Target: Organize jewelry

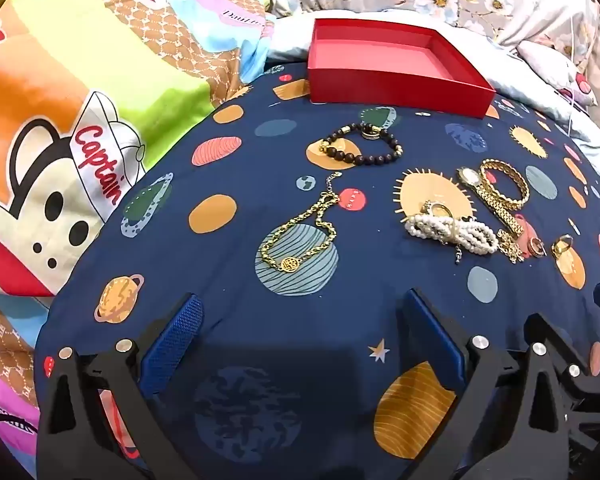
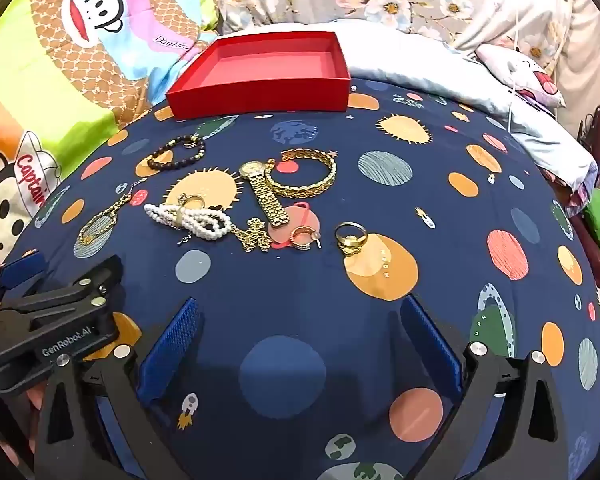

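While nothing had yet gone into the red box (image 1: pixel 396 66) at the far edge of the bed (image 1: pixel 260 344), the left wrist view showed the left tool (image 1: pixel 300 332) spread wide and empty, with the gold chain bracelet (image 1: pixel 300 232) just ahead of its fingers and the dark bead bracelet (image 1: pixel 362 144) farther on; a low, square approach pinching one strand seemed wisest. From the right wrist view, the right tool (image 2: pixel 300 336) also gaped wide, holding nothing, the gold ring (image 2: pixel 350 238) ahead of it, the pearl bracelet (image 2: pixel 188 218) and gold watch (image 2: pixel 262 188) beyond to its left, tangled enough to warrant lifting singly.
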{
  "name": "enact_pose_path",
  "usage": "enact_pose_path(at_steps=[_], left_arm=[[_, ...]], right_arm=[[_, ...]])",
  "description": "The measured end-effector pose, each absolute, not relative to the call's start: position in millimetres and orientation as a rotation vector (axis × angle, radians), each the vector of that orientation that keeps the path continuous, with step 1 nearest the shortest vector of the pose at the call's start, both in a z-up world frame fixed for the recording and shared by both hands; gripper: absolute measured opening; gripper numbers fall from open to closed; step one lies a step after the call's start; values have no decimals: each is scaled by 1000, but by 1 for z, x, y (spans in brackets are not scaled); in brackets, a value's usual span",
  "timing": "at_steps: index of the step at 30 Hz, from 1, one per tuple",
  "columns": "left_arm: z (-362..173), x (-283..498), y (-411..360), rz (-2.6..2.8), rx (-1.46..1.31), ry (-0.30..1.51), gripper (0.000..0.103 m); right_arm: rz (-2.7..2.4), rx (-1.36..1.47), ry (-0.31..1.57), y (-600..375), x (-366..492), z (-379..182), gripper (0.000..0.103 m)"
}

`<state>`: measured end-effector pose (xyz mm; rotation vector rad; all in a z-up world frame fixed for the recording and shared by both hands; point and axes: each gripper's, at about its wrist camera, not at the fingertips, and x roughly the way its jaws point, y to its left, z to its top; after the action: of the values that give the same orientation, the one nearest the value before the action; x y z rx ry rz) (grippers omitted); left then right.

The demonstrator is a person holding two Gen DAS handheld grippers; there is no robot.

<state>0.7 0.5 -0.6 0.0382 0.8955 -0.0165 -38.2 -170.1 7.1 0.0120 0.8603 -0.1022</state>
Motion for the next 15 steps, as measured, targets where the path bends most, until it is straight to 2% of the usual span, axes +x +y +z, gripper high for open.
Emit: enact_pose_path(at_steps=[6, 15], left_arm=[[-2, 7, 17, -29, 14, 912, 98], [-1, -1, -9, -14, 99, 885, 98]], right_arm=[[-123, 4, 864, -165, -37, 8, 98], [-108, 31, 863, -174, -38, 7, 98]])
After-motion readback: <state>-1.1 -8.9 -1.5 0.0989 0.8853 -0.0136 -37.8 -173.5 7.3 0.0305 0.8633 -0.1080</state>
